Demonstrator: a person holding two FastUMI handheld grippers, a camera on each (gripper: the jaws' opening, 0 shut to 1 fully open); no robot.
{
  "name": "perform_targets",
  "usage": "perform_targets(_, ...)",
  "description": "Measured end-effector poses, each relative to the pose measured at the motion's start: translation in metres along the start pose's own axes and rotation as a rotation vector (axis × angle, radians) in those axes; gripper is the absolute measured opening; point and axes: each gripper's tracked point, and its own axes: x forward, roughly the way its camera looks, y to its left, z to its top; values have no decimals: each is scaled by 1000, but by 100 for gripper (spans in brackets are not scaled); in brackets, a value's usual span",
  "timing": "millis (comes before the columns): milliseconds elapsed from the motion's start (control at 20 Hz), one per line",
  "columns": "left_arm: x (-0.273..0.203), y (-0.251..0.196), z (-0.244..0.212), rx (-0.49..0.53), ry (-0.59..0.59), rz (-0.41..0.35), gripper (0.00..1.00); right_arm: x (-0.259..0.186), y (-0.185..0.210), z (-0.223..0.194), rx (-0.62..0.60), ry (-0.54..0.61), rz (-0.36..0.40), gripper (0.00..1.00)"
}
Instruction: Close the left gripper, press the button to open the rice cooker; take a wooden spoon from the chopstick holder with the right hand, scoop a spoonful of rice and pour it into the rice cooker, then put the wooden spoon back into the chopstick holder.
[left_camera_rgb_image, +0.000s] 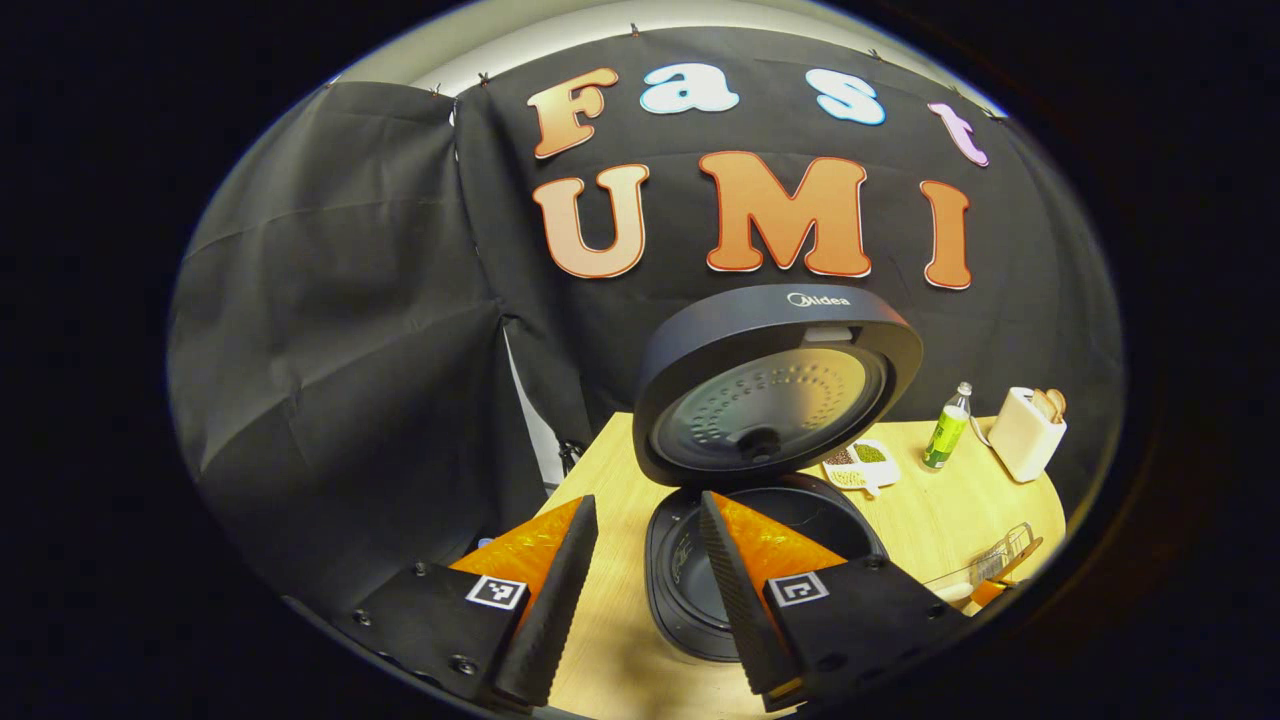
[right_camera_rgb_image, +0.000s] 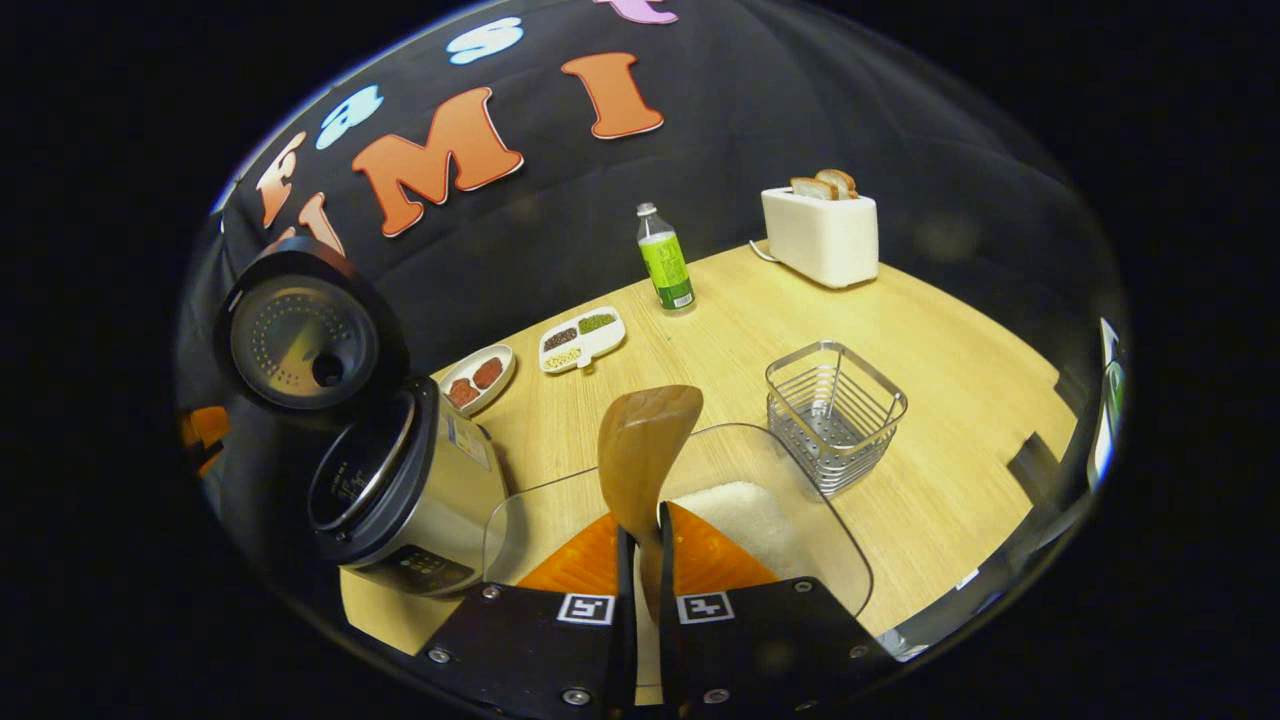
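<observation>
The rice cooker (left_camera_rgb_image: 700, 575) stands with its lid (left_camera_rgb_image: 775, 385) swung up and its dark inner pot showing. My left gripper (left_camera_rgb_image: 648, 500) is open just in front of and above the pot, holding nothing. In the right gripper view, my right gripper (right_camera_rgb_image: 645, 535) is shut on the handle of the wooden spoon (right_camera_rgb_image: 645, 440), whose bowl points up and forward over a clear container of white rice (right_camera_rgb_image: 745, 520). No rice shows on the spoon face I see. The wire chopstick holder (right_camera_rgb_image: 835, 415) stands to the right, and the open rice cooker (right_camera_rgb_image: 400, 490) to the left.
On the wooden table (right_camera_rgb_image: 940, 330) at the back stand a green bottle (right_camera_rgb_image: 665, 260) and a white toaster (right_camera_rgb_image: 822, 235) with bread. A divided tray of grains (right_camera_rgb_image: 582, 338) and a small dish (right_camera_rgb_image: 478, 377) lie behind the cooker. The table's edge runs close on the right.
</observation>
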Motion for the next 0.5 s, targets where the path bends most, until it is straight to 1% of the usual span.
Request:
perform_targets(100, 0, 2, 0, 0, 0, 4, 68, 1, 7, -2, 54, 23, 30, 9)
perform_targets(250, -3, 3, -2, 1, 4, 6, 68, 3, 7, -3, 115, 50, 67, 9)
perform_targets(350, -3, 4, -2, 0, 7, 6, 68, 5, 7, -4, 186, 79, 100, 9)
perform_targets(400, -3, 4, -3, -1, 9, 6, 73, 5, 8, -5, 224, 97, 123, 9)
perform_targets(450, -4, 4, -3, 0, 11, 8, 68, 7, 7, -5, 257, 108, 142, 8)
perform_targets(500, -4, 3, -3, 1, 11, 8, 68, 8, 8, -5, 276, 124, 163, 8)
